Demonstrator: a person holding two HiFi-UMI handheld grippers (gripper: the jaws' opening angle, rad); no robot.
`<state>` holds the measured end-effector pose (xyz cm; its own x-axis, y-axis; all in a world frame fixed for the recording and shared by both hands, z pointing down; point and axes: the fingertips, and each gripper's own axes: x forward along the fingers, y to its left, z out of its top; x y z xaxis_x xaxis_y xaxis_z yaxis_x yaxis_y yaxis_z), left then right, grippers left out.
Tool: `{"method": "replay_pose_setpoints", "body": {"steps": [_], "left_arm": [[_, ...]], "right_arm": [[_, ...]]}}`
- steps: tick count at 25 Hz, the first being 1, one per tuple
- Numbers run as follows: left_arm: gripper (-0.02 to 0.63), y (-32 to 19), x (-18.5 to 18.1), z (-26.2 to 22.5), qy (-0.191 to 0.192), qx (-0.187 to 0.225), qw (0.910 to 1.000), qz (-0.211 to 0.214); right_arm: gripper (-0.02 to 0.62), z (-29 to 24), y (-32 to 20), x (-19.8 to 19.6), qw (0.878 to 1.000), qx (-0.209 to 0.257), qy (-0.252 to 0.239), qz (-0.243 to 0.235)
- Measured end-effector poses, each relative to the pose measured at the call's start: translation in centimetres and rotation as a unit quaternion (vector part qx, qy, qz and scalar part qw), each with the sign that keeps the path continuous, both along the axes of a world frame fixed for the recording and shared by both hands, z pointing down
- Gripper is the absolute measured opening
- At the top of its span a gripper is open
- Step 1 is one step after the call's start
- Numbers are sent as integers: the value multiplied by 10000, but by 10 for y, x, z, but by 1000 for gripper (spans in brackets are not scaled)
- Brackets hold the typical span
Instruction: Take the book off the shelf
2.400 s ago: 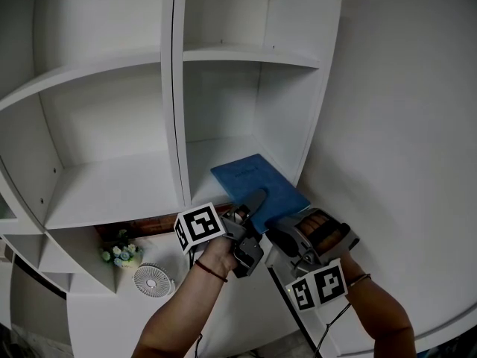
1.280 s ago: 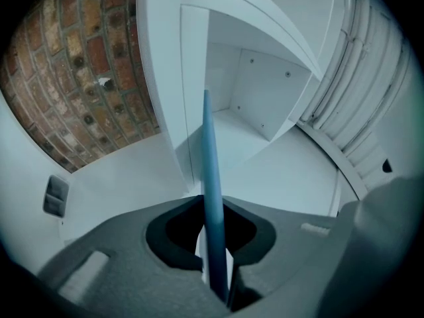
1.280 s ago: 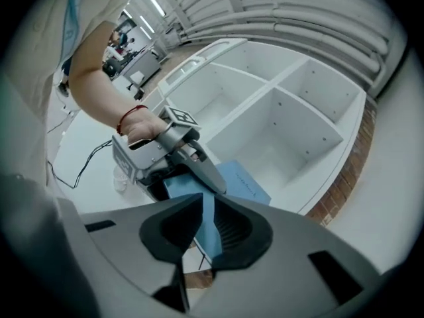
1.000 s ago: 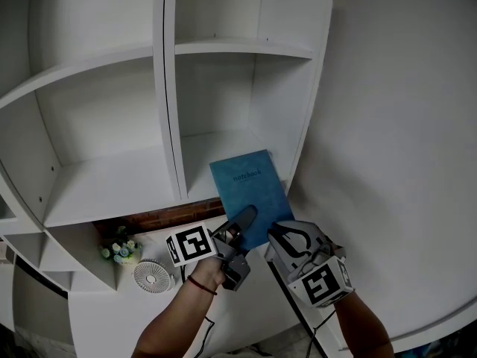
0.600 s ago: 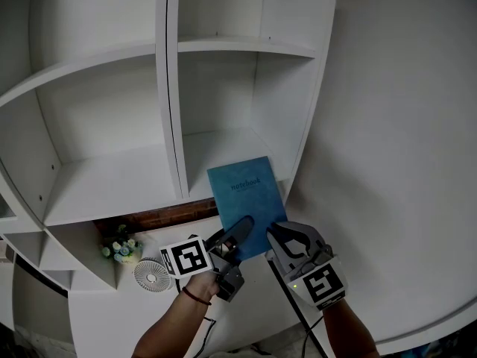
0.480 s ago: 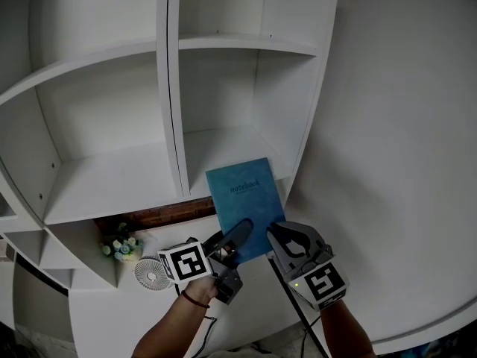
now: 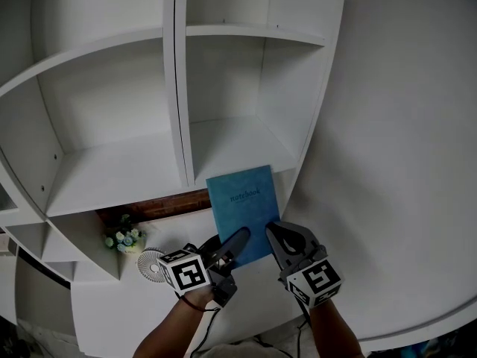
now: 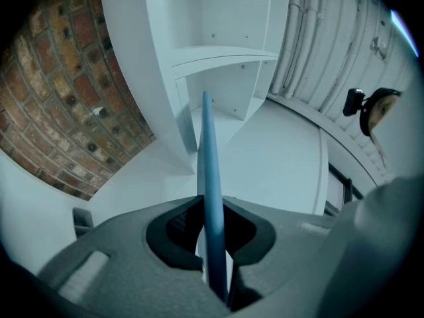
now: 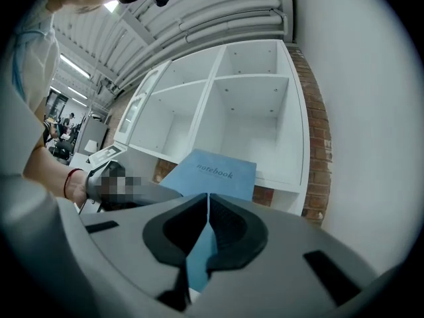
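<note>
The blue notebook hangs in the air in front of the white shelf unit, cover toward me, clear of the compartment floor. My left gripper is shut on its lower left edge. In the left gripper view the book runs edge-on between the pads of the left gripper. My right gripper sits at the book's lower right corner. Its jaws have just been closing. In the right gripper view the tips of the right gripper meet, and the book's cover lies beyond them, blue showing through the gap lower down.
The shelf compartments are bare. Below the lowest board a strip of brick wall shows, with a small white fan and a bunch of flowers on a white ledge. A plain white wall fills the right side.
The book has come out of the shelf compartment, tipped upright and dropped lower with my left gripper. My right gripper has rolled and its jaws have narrowed.
</note>
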<state>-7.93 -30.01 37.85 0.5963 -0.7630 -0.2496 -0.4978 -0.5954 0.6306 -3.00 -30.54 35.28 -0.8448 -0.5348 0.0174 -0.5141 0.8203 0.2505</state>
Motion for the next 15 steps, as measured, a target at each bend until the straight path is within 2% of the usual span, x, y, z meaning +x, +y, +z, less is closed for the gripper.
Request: {"method": "replay_pose_setpoints", "body": {"steps": [15], "left_arm": [[48, 11, -4, 68, -885, 125, 9951, -430]], "right_arm": [[20, 76, 2, 1, 9966, -804, -147, 69]]}}
